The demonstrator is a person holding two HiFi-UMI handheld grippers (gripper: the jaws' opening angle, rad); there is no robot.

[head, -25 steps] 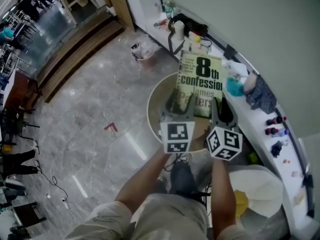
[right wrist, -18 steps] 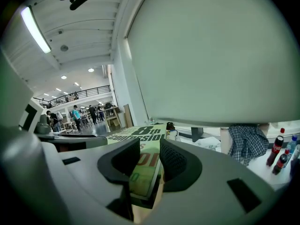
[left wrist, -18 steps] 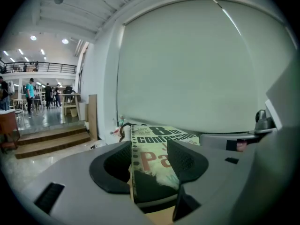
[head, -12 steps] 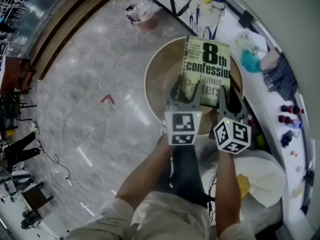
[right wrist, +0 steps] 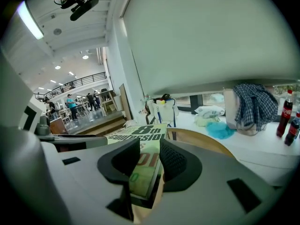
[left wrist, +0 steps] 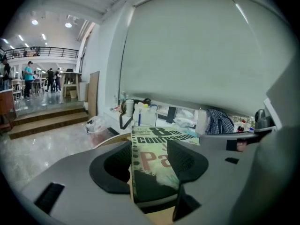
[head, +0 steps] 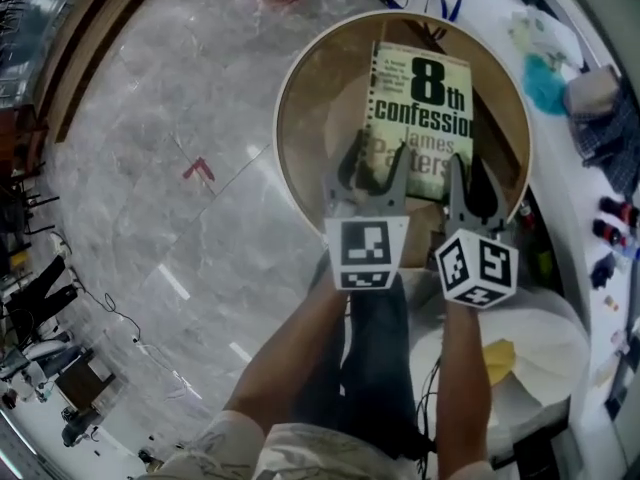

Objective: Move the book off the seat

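The book [head: 420, 98], a green paperback with "8th confession" on its cover, lies flat over the round wooden seat [head: 300, 158], inside its rim. I cannot tell whether it touches the wood. My left gripper [head: 373, 160] is shut on the near left corner, by the spine. My right gripper [head: 472, 173] is shut on the near right corner. In the left gripper view the book [left wrist: 150, 144] runs out between the jaws. The right gripper view shows the page edge of the book [right wrist: 140, 165] caught between the jaws.
A white counter [head: 585, 38] curves along the right, close behind the seat, with a teal cloth [head: 545, 83], a plaid cloth [head: 612, 133] and bottles [head: 610, 213]. A white round object [head: 530, 358] sits low right. Marble floor [head: 150, 168] spreads left.
Both grippers have come down with the book. It hung high and reached past the seat's far rim over the counter; now it sits low within the seat's outline.
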